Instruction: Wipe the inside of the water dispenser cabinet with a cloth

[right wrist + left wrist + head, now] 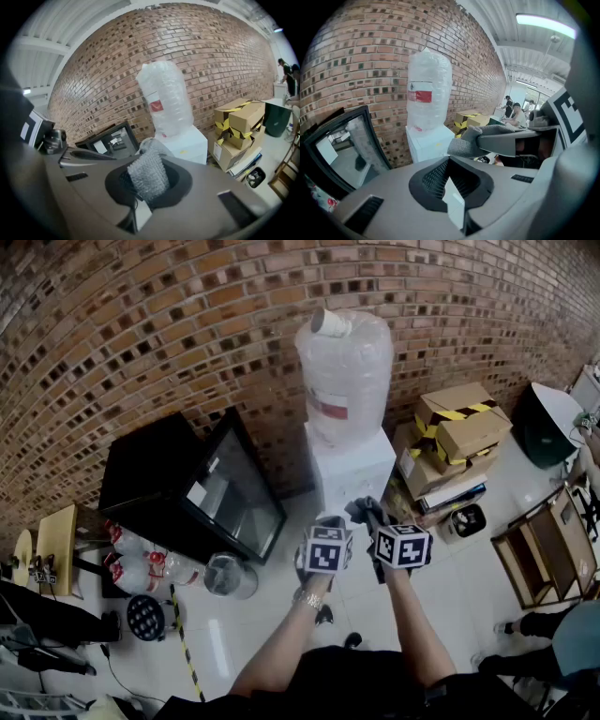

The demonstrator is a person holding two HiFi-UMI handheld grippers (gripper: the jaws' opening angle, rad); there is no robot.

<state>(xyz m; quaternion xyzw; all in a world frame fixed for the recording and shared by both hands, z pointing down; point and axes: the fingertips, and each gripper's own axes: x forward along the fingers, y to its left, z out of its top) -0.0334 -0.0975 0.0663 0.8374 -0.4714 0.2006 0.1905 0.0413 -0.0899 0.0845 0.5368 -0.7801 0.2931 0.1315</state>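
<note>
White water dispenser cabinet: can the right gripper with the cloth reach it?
Probably yes. The right gripper, shut on the crumpled grey cloth, hovers just before the white water dispenser cabinet with nothing between them. Its door looks closed, though.

2 claws (330,521) (367,514), 1 cloth (146,174), 1 dispenser (352,467) w/ 1 bottle (345,371).

Indoor workplace corner given over to storage and drinking water. The water dispenser (349,470) stands against a bare brick wall (141,324) on a pale tiled floor (281,615). Taped cardboard boxes (459,427) are stacked to its right, with a black glass-door cabinet (234,488) and spare water bottles (141,563) to its left.
</note>
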